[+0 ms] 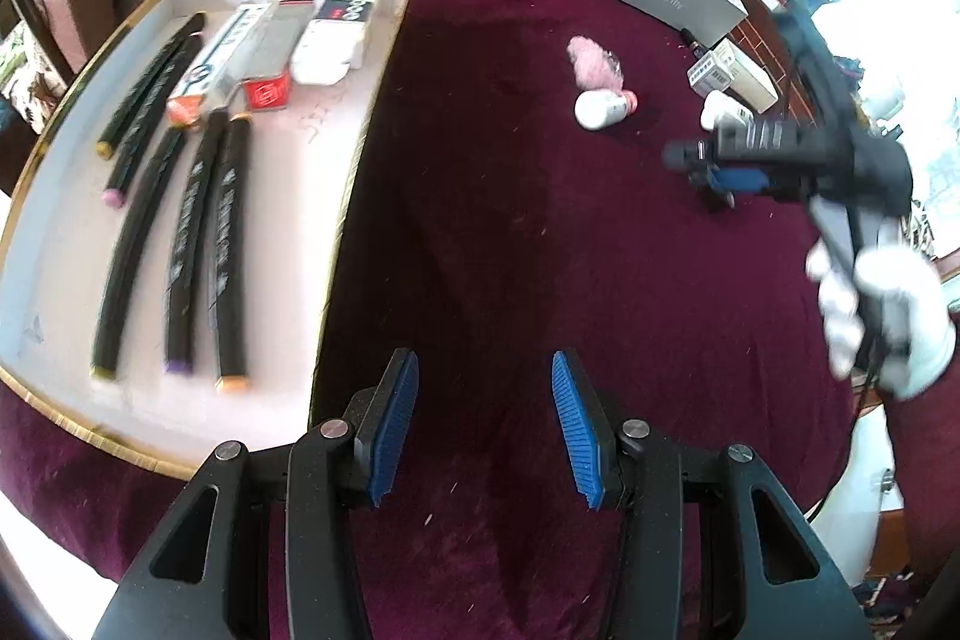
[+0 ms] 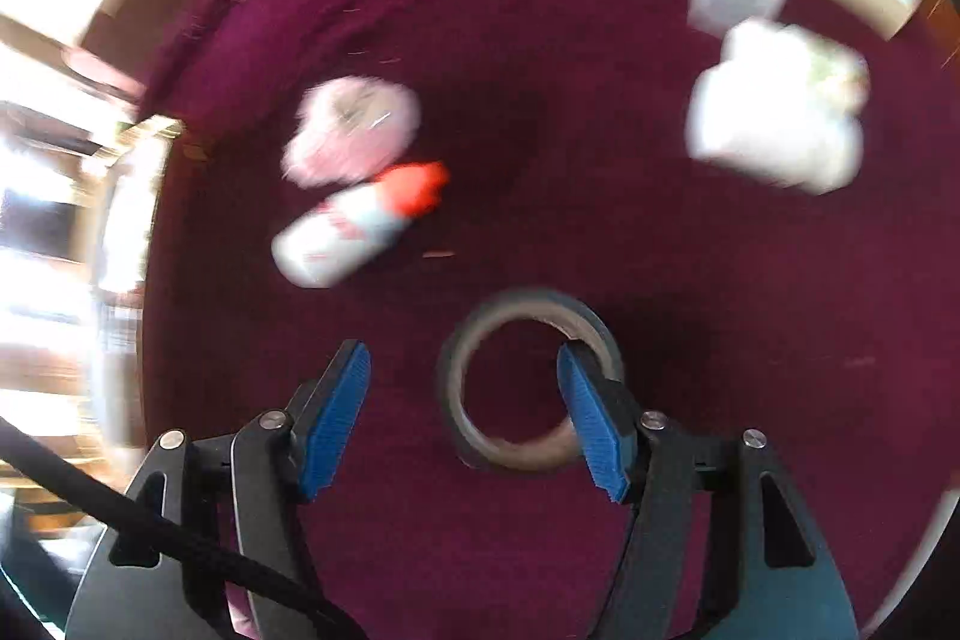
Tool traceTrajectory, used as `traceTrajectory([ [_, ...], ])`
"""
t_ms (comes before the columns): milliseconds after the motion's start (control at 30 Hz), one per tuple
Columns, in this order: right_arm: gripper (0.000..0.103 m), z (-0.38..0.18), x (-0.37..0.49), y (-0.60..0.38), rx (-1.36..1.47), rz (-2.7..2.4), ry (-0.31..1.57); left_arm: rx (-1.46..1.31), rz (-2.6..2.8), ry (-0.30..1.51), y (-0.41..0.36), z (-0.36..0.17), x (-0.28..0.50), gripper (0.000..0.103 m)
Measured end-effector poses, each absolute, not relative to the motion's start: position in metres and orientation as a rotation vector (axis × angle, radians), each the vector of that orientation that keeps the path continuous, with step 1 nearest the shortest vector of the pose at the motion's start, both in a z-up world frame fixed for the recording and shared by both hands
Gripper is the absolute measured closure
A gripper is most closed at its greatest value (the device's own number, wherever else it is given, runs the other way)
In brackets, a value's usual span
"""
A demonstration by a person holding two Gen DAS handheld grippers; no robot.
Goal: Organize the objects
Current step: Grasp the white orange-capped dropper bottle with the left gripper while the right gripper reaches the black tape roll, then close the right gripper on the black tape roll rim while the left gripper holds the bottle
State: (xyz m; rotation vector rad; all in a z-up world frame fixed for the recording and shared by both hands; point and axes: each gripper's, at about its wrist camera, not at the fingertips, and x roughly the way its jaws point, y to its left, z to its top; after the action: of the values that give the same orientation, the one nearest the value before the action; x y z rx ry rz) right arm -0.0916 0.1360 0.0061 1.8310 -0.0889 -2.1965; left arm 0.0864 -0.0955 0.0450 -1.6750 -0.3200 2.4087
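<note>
Maroon cloth [image 1: 510, 220] underlies both tools — left tool [image 1: 485, 421] agape, right tool [image 2: 465, 415] agape over tape roll [image 2: 531, 379].

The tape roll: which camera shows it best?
The right wrist view: the tape roll lies flat on the maroon cloth, near the open right gripper. The left wrist view does not show it.

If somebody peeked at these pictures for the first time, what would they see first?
Probably the white tray with a gold rim on the dark red cloth, with black markers lined up in it. Next, the grey tape roll lying right by the open right gripper, one finger over its ring.
</note>
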Motion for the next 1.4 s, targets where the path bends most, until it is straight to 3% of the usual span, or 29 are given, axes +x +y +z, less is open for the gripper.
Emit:
traceTrajectory([
  [67, 0.039, 0.004, -0.080, 0.131, 1.838, -2.254, 0.092, -1.640, 2.419, -0.321, -0.093, 0.047, 0.070, 0.062],
  [233, 0.039, -0.002, -0.056, 0.128, 1.818, -2.233, 0.183, -1.496, 2.488, -0.136, -0.067, 0.053, 0.025, 0.062],
  [533, 0.035, -0.002, -0.056, 0.154, 1.794, -2.226, -0.116, -1.394, 2.447, 0.160, 0.002, 0.027, -0.057, 0.063],
  [800, 0.035, -0.001, -0.064, 0.161, 1.775, -2.204, -0.258, -1.467, 2.394, 0.121, 0.027, 0.003, -0.078, 0.065],
  [867, 0.035, -0.001, -0.063, 0.158, 1.772, -2.196, -0.260, -1.499, 2.341, 0.049, 0.022, 0.003, -0.075, 0.081],
  [1200, 0.034, 0.001, -0.058, 0.162, 1.768, -2.222, -0.191, -1.551, 2.287, -0.169, -0.022, 0.008, -0.030, 0.081],
  [1400, 0.031, 0.000, -0.054, 0.148, 1.783, -2.268, -0.080, -1.485, 2.383, -0.005, 0.002, 0.007, -0.036, 0.071],
])
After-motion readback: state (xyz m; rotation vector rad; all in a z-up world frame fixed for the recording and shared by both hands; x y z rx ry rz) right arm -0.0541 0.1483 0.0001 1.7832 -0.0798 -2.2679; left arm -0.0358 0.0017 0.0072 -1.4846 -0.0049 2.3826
